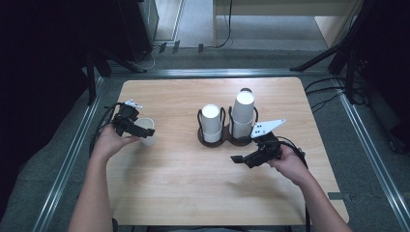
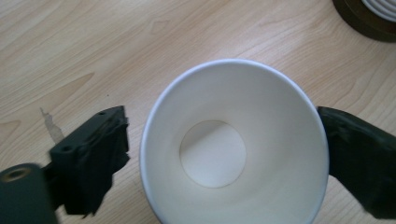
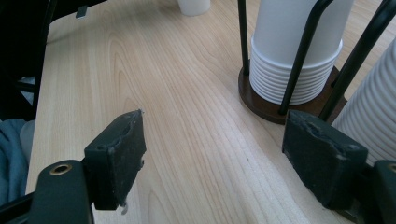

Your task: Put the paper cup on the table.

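Left claw straddles the upright paper cup, seemingly ungripped.

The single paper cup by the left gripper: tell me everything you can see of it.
The cup is plain white, paper by the look of it, with a thin rolled rim and a round flat bottom; it is empty. It stands upright, mouth up, on the wooden table near its left edge, apart from the stacked cups in the holder. The left gripper has its jaws either side of it: a gap shows at one jaw, while the other sits right at the rim, contact unclear. Nothing else touches it.
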